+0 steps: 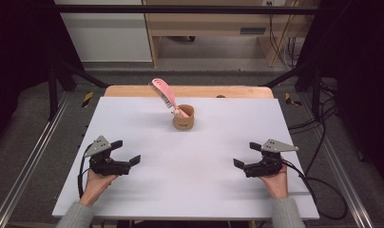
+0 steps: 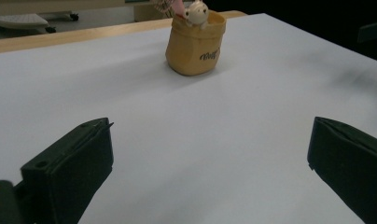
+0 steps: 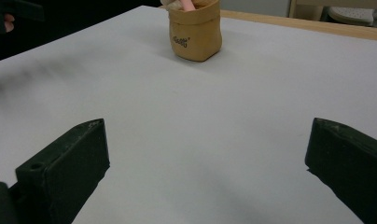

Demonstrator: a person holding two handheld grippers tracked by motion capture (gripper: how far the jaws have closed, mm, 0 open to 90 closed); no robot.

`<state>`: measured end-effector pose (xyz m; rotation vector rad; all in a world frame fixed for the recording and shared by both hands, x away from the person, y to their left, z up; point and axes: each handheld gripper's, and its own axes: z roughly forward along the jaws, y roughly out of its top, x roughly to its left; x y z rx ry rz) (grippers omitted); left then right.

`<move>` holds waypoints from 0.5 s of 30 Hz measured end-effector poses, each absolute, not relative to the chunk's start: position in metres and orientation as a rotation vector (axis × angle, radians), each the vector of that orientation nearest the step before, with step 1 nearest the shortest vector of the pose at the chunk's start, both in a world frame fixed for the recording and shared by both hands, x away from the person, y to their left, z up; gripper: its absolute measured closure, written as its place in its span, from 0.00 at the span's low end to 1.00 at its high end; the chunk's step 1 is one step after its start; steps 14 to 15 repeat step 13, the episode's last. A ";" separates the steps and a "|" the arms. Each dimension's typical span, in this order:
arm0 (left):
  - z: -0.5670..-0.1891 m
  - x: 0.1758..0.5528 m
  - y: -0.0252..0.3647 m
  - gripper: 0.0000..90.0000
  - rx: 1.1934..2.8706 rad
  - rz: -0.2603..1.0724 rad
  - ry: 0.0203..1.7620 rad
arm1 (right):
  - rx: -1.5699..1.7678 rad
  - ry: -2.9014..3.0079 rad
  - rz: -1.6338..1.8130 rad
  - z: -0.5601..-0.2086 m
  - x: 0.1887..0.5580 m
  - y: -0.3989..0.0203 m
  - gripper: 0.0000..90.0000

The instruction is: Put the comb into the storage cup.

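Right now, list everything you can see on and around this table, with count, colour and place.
Tan soft pouch-shaped cup: one, tan with dark lettering, upright at the table's far middle.
Pink plastic comb: one, pink, standing in the cup, leaning to the far left.
Small cream round-headed figure: one, cream, at the cup's rim.
White rectangular table top: one, white, with a wooden edge at the far side.
Left tongs: one, black, open, near left, off the cup.
Right tongs: one, black, open, near right.
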<state>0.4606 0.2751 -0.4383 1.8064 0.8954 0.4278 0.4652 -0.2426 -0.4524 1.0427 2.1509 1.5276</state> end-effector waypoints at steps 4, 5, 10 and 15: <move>-0.444 0.459 0.280 0.00 1.809 0.421 0.912 | 1.045 2.151 1.527 -0.453 0.465 -0.243 0.00; -0.445 0.458 0.281 0.00 1.805 0.418 0.914 | 1.045 2.151 1.528 -0.454 0.465 -0.244 0.00; -0.449 0.458 0.285 0.00 1.800 0.419 0.925 | 1.048 2.155 1.523 -0.455 0.465 -0.243 0.00; -0.451 0.457 0.286 0.00 1.808 0.420 0.932 | 1.056 2.157 1.517 -0.456 0.465 -0.244 0.00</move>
